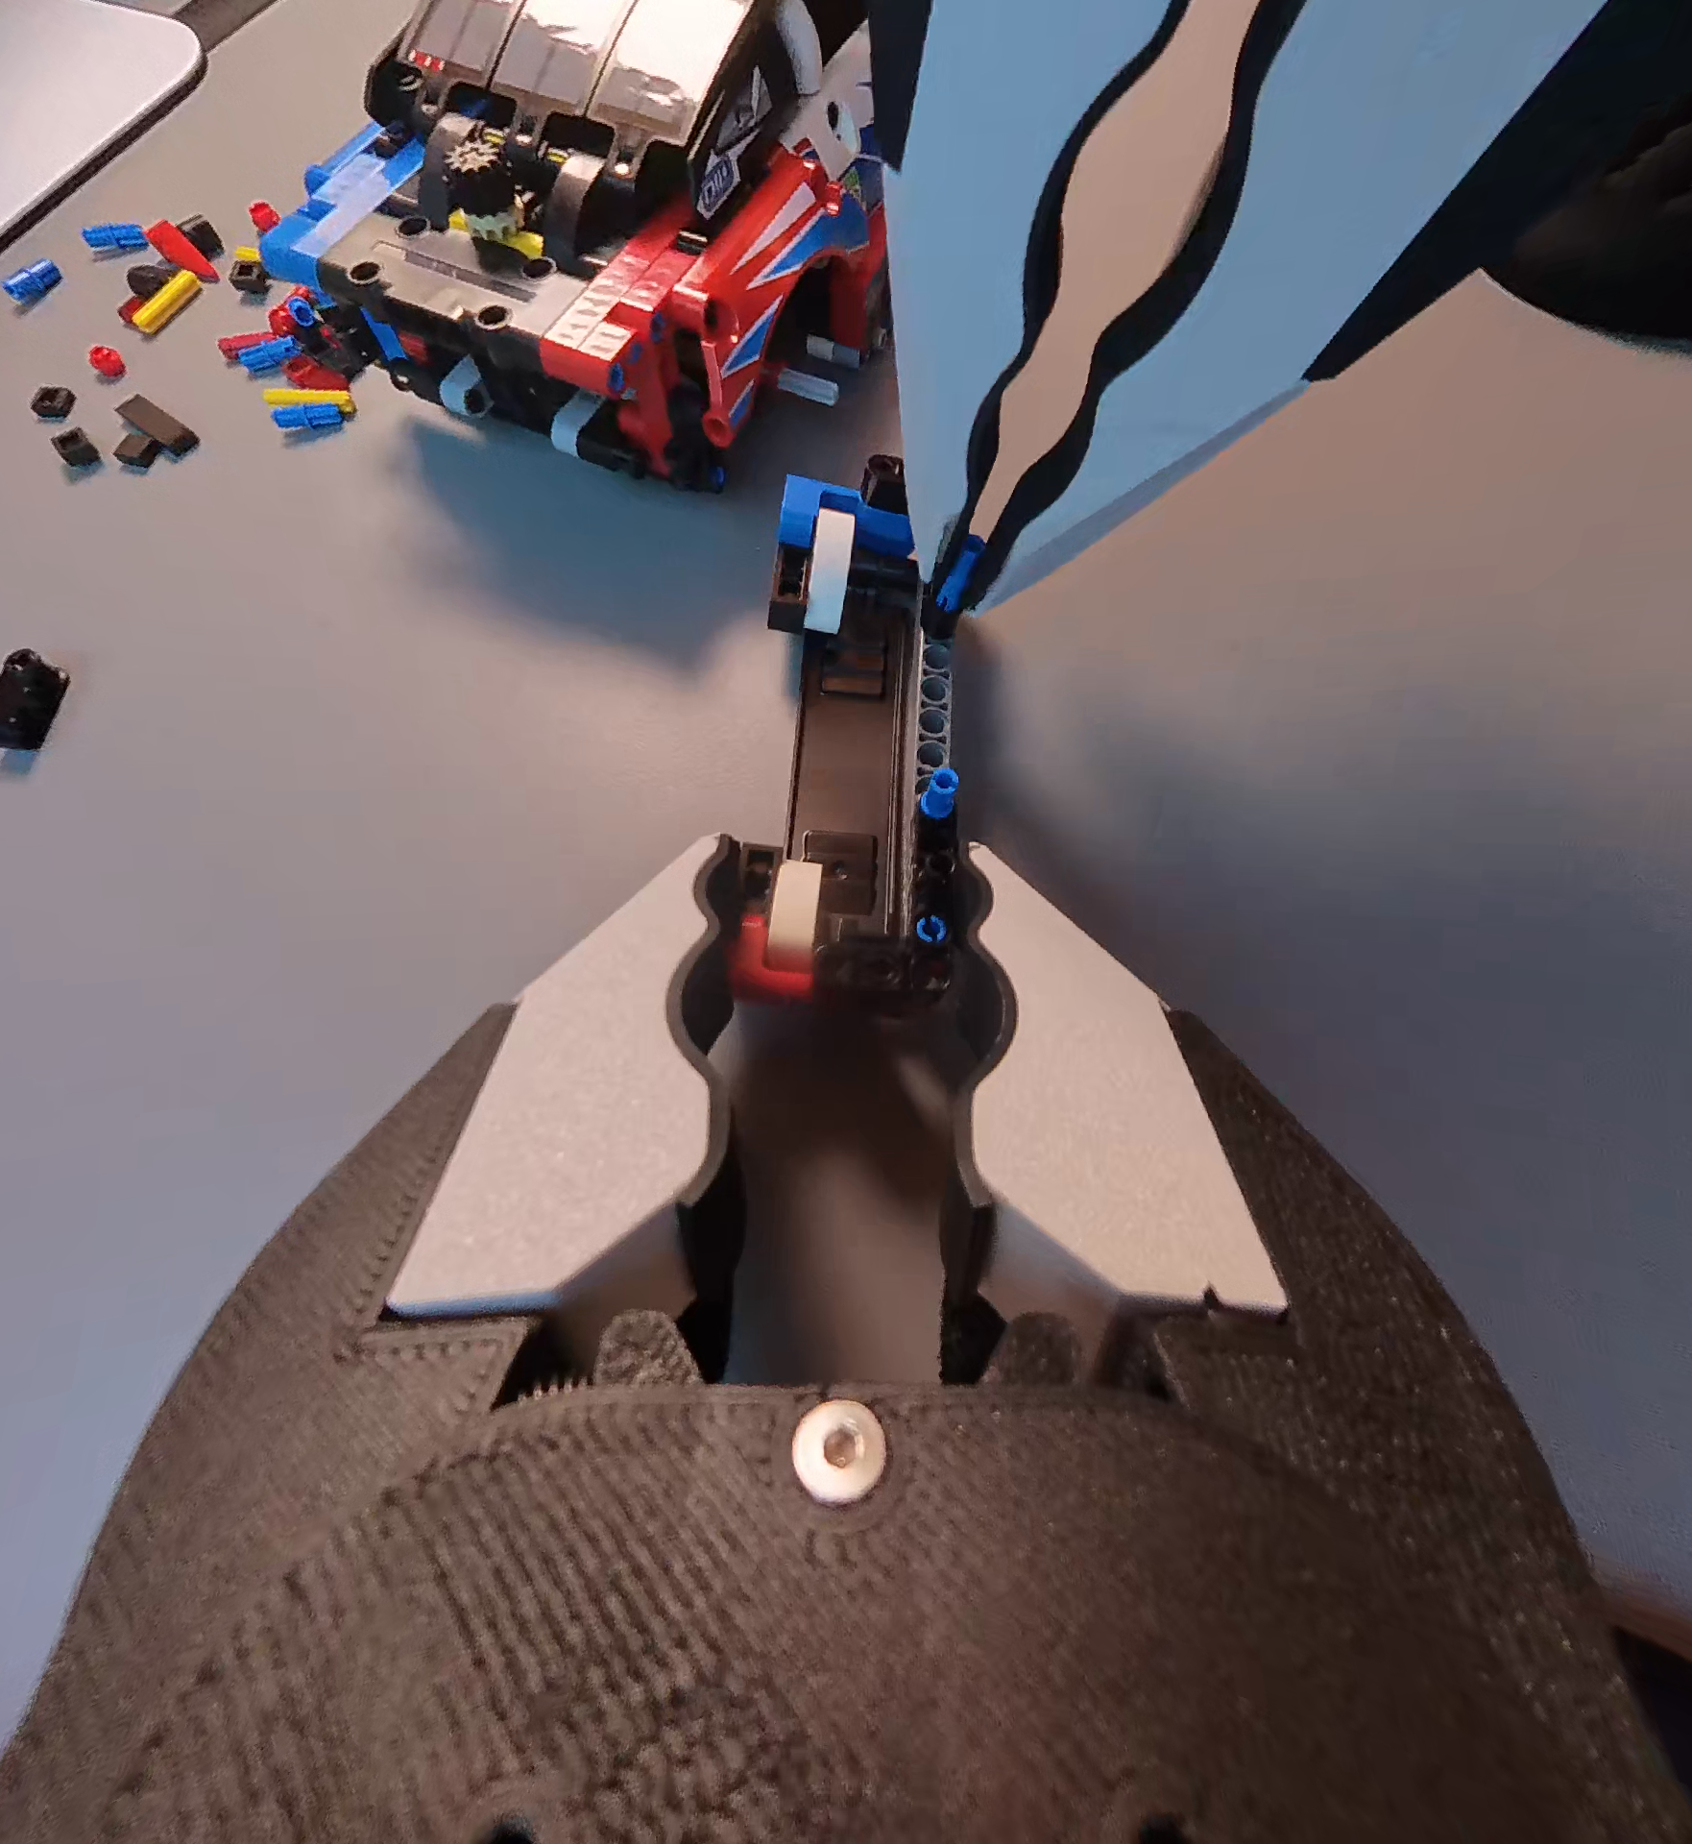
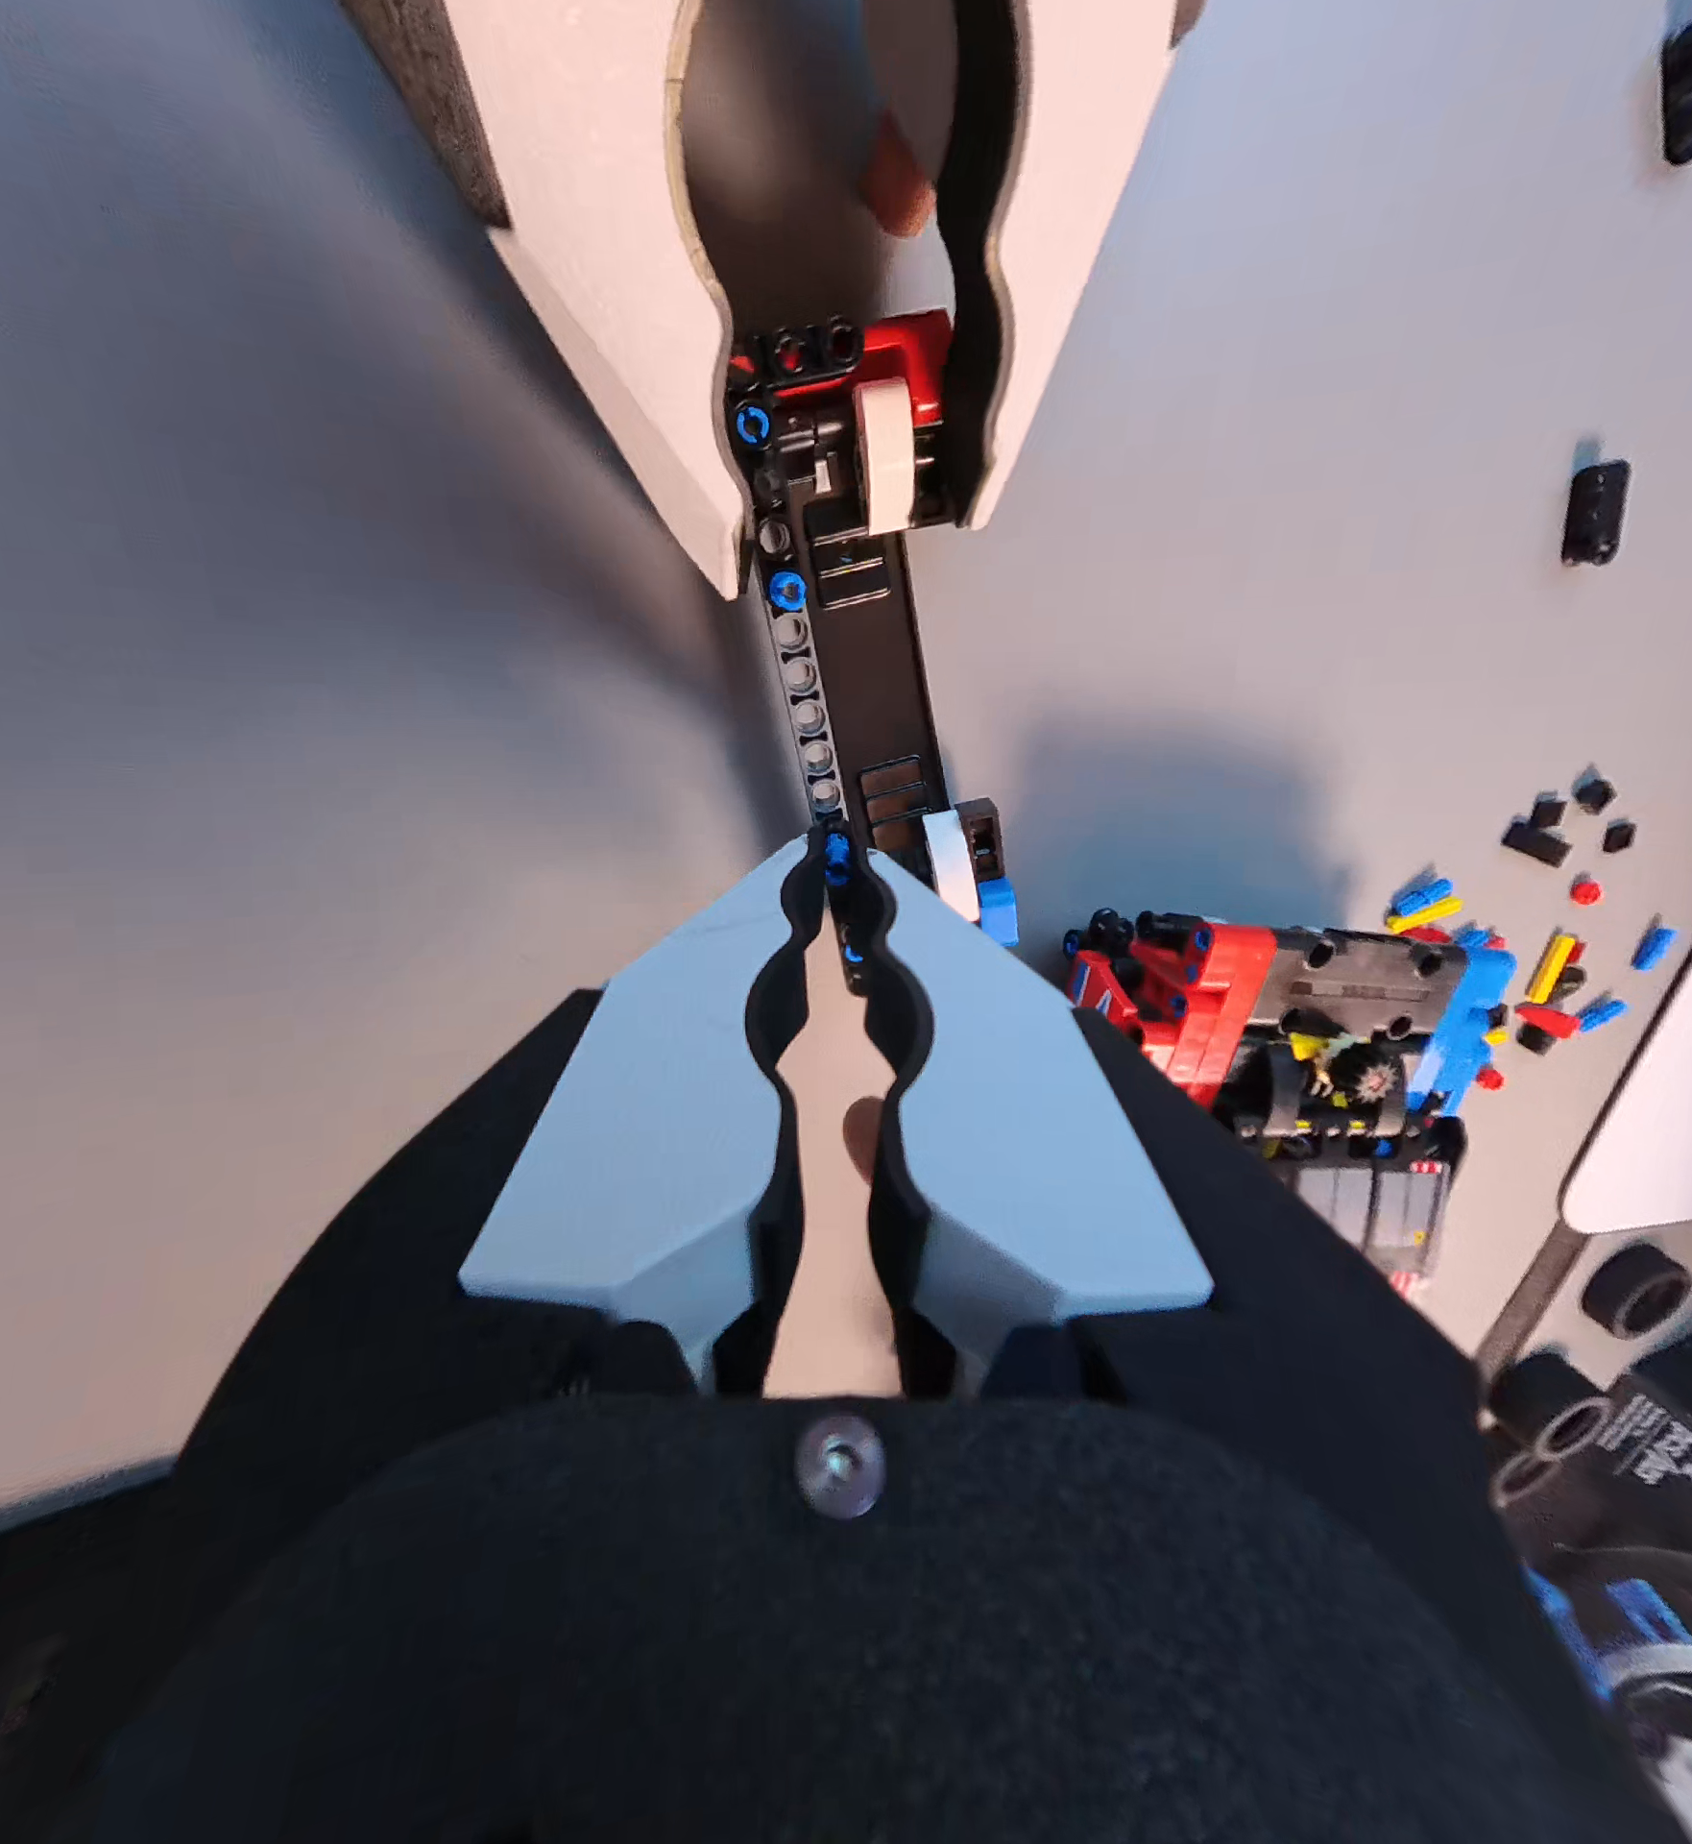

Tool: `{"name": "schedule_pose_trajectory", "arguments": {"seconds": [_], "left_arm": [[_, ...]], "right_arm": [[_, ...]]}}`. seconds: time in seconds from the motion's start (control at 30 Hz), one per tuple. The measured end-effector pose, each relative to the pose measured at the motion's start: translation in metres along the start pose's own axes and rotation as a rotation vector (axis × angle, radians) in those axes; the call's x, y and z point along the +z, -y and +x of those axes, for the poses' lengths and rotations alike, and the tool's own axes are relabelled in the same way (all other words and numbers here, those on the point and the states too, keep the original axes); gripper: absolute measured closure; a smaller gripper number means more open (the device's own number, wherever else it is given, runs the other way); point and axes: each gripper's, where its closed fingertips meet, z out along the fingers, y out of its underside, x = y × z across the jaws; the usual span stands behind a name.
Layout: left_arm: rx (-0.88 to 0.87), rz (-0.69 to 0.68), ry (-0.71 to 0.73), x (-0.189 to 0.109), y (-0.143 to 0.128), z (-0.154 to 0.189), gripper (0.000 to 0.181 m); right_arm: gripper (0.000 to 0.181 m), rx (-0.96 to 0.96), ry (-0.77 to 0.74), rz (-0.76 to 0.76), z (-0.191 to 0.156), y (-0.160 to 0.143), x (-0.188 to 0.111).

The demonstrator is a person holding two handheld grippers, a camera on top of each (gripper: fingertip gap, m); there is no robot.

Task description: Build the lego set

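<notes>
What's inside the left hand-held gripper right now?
The left hand-held gripper grips the red end of a long black lego assembly. The finger walls hide where they touch it.

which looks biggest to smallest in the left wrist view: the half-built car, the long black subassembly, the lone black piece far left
1. half-built car, though it sits farther off.
2. long black subassembly, held at its near end by the left tool.
3. lone black piece, clearly smallest.
</notes>
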Motion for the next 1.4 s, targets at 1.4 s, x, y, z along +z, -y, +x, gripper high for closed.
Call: {"name": "schedule_pose_trajectory", "arguments": {"seconds": [1.4], "left_arm": [[-0.010, 0.001, -0.010, -0.001, -0.001, -0.001, 0.141]], "right_arm": [[0.180, 0.078, 0.095, -0.010, -0.001, 0.001, 0.002]]}}
